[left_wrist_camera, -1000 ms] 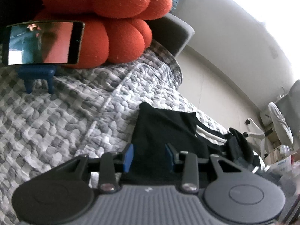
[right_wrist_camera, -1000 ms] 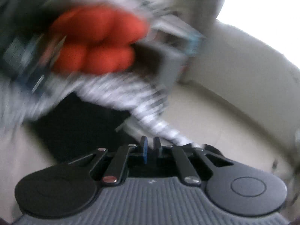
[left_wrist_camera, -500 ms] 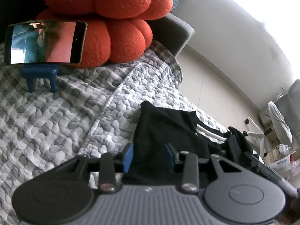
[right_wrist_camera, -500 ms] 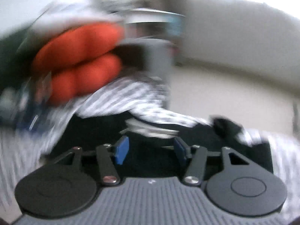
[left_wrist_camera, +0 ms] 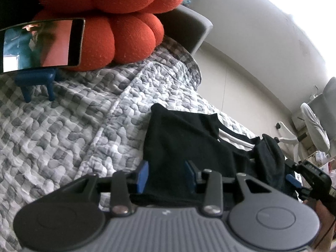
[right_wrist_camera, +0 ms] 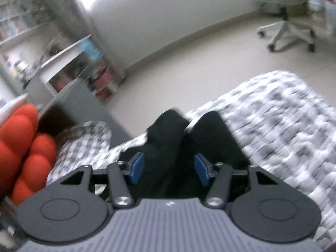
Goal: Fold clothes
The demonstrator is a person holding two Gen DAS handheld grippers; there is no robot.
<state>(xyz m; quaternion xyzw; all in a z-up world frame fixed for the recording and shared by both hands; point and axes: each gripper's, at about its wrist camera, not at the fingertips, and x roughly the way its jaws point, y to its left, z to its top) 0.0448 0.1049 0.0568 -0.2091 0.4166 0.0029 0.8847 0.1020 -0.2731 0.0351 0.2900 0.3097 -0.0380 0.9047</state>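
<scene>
A grey-and-white quilted checked bedspread (left_wrist_camera: 69,126) covered the bed, with pale flooring and a plain wall beyond it. At the head of the bed sat a lumpy red-orange cushion (left_wrist_camera: 117,21), and in front of it a phone (left_wrist_camera: 42,44) rested landscape on a small blue stand (left_wrist_camera: 36,82). A white office chair (right_wrist_camera: 287,19) stood on the floor well away from the bed, and a cluttered shelf unit (right_wrist_camera: 82,63) lined the wall near the bed's head.

The black garment (left_wrist_camera: 184,142) lay on the bedspread near the bed's edge, partly flattened, with white stripes (left_wrist_camera: 233,136) showing along one side and a bunched dark portion further right. In the right wrist view, which was blurred, the same garment appeared as two dark lobes (right_wrist_camera: 189,138) running toward the bed's edge.

The left gripper (left_wrist_camera: 166,175) hung just above the near part of the garment, its blue-padded fingers (left_wrist_camera: 142,175) spread apart with only dark cloth showing between them; they gripped nothing. The right gripper (right_wrist_camera: 169,168) was likewise spread wide over the garment, its blue pads (right_wrist_camera: 201,169) clear of each other and closed on nothing. Whether either set of fingertips touched the cloth could not be told. In the left wrist view the right gripper showed at the far right edge, just past the bunched part, with a hand (left_wrist_camera: 323,214) behind it.
</scene>
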